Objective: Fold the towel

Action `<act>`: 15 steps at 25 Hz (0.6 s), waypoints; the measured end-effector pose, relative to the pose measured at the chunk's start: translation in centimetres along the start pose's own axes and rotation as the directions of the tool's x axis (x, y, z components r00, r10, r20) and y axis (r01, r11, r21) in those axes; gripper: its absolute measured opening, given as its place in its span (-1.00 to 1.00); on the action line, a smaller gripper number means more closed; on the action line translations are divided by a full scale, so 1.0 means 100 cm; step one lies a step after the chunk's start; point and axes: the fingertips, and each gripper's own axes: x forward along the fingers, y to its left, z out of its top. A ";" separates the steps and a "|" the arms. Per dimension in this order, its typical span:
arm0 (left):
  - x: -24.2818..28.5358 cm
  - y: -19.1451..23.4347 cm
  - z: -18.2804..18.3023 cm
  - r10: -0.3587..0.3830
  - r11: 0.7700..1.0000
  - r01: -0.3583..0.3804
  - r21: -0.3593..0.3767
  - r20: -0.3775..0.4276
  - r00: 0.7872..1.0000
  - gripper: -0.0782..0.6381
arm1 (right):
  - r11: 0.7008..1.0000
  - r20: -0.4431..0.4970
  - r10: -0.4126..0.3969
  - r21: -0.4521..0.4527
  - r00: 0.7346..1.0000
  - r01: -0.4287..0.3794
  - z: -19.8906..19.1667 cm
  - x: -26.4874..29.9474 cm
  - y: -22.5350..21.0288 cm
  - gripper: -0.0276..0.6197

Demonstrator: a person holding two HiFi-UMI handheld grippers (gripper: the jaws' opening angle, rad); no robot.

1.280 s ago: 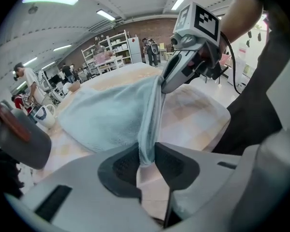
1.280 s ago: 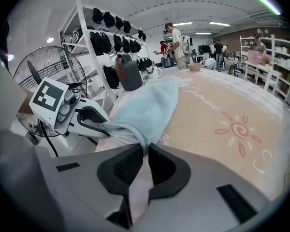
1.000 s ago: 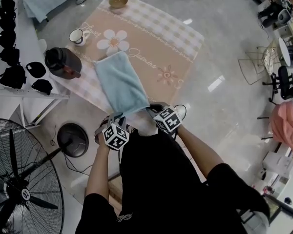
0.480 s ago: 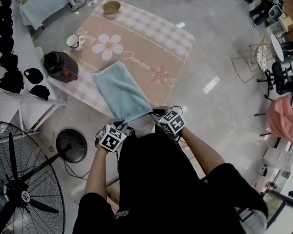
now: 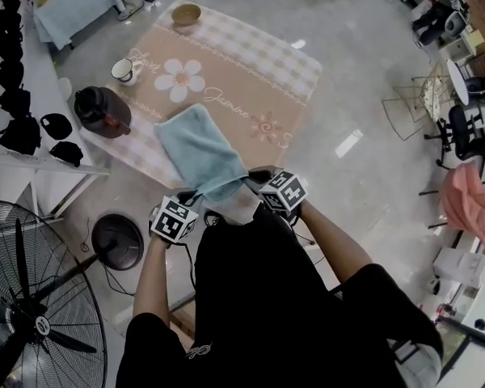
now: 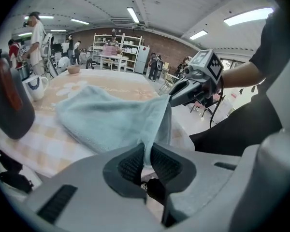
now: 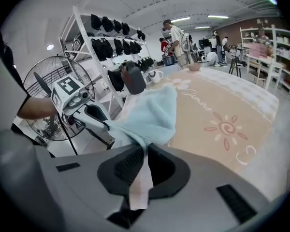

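The towel lies on the desk, its near end reaching past the front edge. A jug stands left of it, a mug behind the jug, a bowl at the far end.

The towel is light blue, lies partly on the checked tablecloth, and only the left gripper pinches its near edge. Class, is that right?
Not quite. It is not the left gripper alone: the right gripper view shows the right gripper shut on the towel at its near edge too. The rest stands.

One towel, one mug, one bowl, one dark jug, one fan (on the floor), two grippers.
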 end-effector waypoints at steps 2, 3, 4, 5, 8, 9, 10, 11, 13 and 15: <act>0.003 0.002 0.000 -0.003 1.000 0.003 -0.012 0.000 1.000 -0.67 | 1.000 -0.018 0.018 0.005 1.000 -0.018 0.003 0.003 -0.002 -0.83; 0.004 0.002 -0.001 -0.002 1.000 0.002 -0.019 0.001 1.000 -0.67 | 0.999 -0.025 0.033 0.017 0.999 -0.033 0.004 0.004 -0.001 -0.83; 0.004 0.004 -0.002 0.000 1.000 0.000 -0.028 0.004 1.000 -0.67 | 0.998 -0.029 0.051 0.031 0.998 -0.050 0.006 0.005 0.001 -0.84; 0.004 0.006 -0.002 0.004 0.999 -0.003 -0.042 0.009 1.000 -0.67 | 0.997 -0.031 0.069 0.043 0.997 -0.068 0.009 0.005 0.003 -0.84; 0.004 0.020 0.001 0.017 0.995 -0.014 -0.094 0.030 0.999 -0.67 | 0.988 -0.024 0.128 0.088 0.991 -0.126 0.024 0.005 0.004 -0.84; 0.004 0.024 0.004 0.018 0.994 -0.014 -0.110 0.037 0.999 -0.67 | 0.984 -0.021 0.145 0.106 0.989 -0.142 0.030 0.006 0.004 -0.84; 0.003 0.029 0.007 0.018 0.992 -0.013 -0.123 0.044 0.999 -0.67 | 0.980 -0.018 0.159 0.123 0.987 -0.156 0.037 0.007 0.003 -0.84; 0.002 0.034 0.010 0.018 0.991 -0.011 -0.136 0.051 0.999 -0.67 | 0.976 -0.014 0.171 0.140 0.985 -0.168 0.043 0.008 0.002 -0.84; 0.001 0.046 0.016 0.017 0.987 -0.008 -0.160 0.056 0.998 -0.67 | 0.966 -0.003 0.195 0.174 0.981 -0.192 0.059 0.010 -0.001 -0.84; -0.002 0.060 0.025 0.014 0.984 -0.004 -0.179 0.055 0.998 -0.67 | 0.951 0.011 0.224 0.216 0.975 -0.221 0.078 0.013 -0.004 -0.84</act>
